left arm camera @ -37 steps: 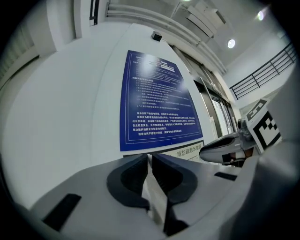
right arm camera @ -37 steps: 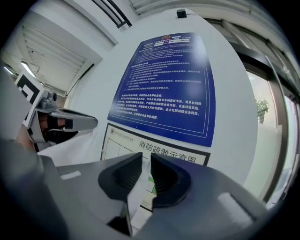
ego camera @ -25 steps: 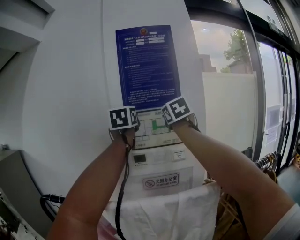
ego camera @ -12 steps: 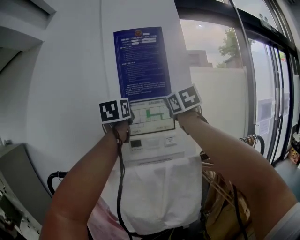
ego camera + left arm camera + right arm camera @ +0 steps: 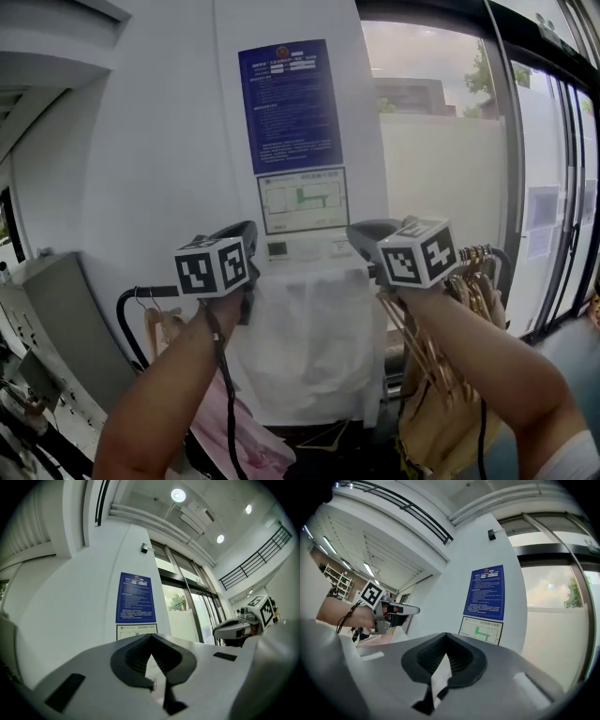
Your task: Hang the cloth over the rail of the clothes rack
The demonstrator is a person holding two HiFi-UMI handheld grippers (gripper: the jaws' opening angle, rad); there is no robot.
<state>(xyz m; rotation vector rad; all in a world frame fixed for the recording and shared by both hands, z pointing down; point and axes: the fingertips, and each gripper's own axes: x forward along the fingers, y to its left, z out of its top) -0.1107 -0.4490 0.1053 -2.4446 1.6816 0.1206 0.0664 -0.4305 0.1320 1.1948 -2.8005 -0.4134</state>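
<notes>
A white cloth (image 5: 309,337) hangs spread between my two grippers, in front of the clothes rack. My left gripper (image 5: 246,236) is shut on its top left corner, and my right gripper (image 5: 361,234) is shut on its top right corner. The rack's black rail (image 5: 125,305) curves out at the left and shows again at the right (image 5: 503,255); the cloth hides its middle. In the left gripper view the shut jaws (image 5: 151,654) pinch white cloth (image 5: 157,670), and the right gripper (image 5: 234,628) shows at the side. The right gripper view shows its jaws (image 5: 446,654) pinching a cloth strip (image 5: 439,679).
Wooden hangers (image 5: 441,352) crowd the rack's right side and a pink garment (image 5: 234,436) hangs low at the left. Behind stands a white wall with a blue notice (image 5: 289,103) and a floor plan (image 5: 302,199). Glass doors (image 5: 544,187) are at the right, a grey cabinet (image 5: 66,319) at the left.
Both grippers have come lower in the head view and moved wider apart. The cloth has risen with them and more of it now shows hanging between them.
</notes>
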